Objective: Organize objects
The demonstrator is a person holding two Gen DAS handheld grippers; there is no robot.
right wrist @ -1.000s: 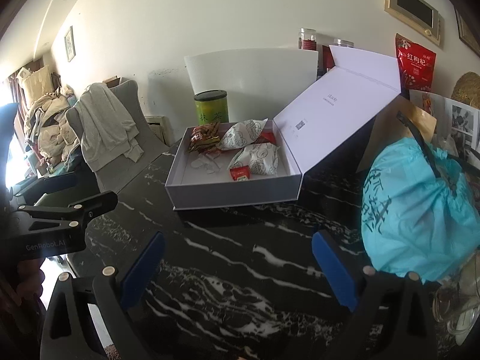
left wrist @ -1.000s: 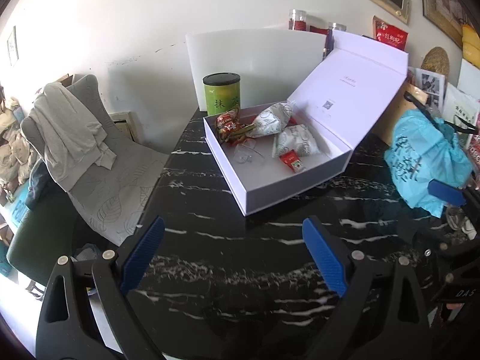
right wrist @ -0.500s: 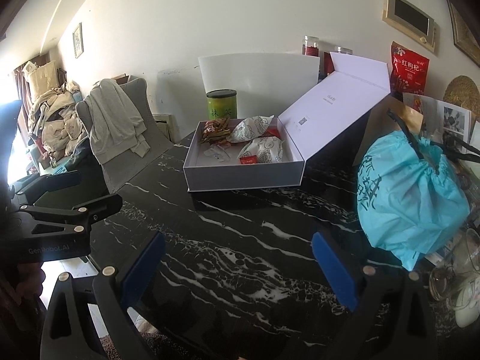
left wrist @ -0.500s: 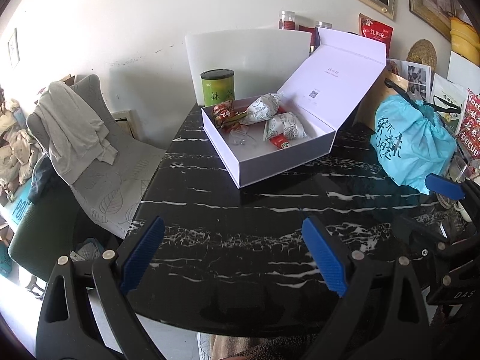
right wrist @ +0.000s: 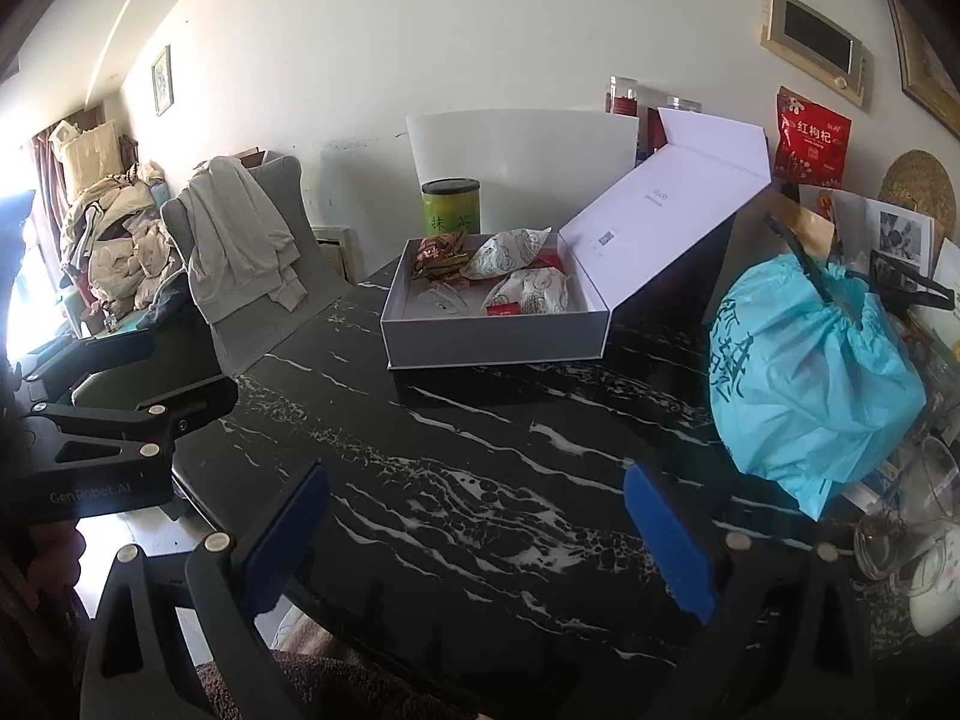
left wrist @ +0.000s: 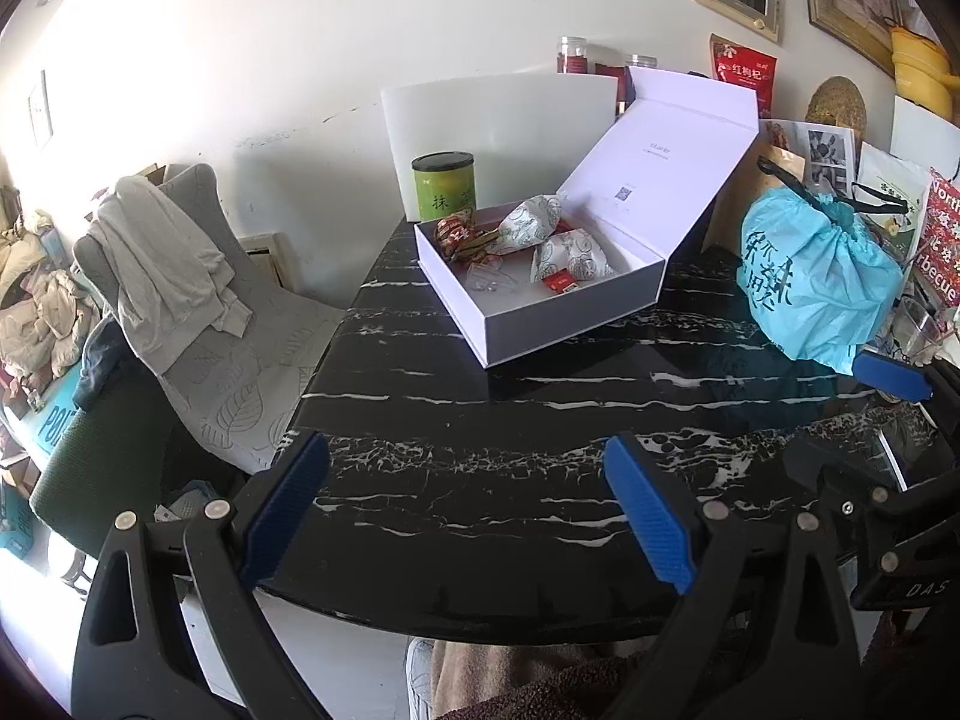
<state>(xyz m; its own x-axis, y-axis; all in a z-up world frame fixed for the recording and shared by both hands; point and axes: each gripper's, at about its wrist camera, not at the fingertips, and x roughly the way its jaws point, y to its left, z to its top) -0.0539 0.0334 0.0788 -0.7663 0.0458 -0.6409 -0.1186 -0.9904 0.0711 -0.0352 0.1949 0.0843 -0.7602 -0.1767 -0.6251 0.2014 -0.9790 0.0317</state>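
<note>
From the left wrist we see our left gripper (left wrist: 468, 516) with its blue pads spread wide, nothing between them, poised over the near edge of the black marble table (left wrist: 540, 432). Well ahead of the pads sits the white gift box (left wrist: 558, 312), lid flung back to the right, with patterned packets (left wrist: 534, 222) and red sweets (left wrist: 456, 231) lying inside. A green tea tin (left wrist: 444, 186) stands just behind the box's far left corner. Off to the right of our fingers slumps a blue plastic bag (left wrist: 816, 276).

Over to the right wrist: our right gripper (right wrist: 474, 540) is likewise gaping wide and empty above the table (right wrist: 480, 468). The box (right wrist: 492, 336) lies ahead, slightly left of centre, the tin (right wrist: 451, 204) behind it. The blue bag (right wrist: 804, 372) bulks just beyond the right pad. The left gripper's black frame (right wrist: 102, 438) juts in at far left.
</note>
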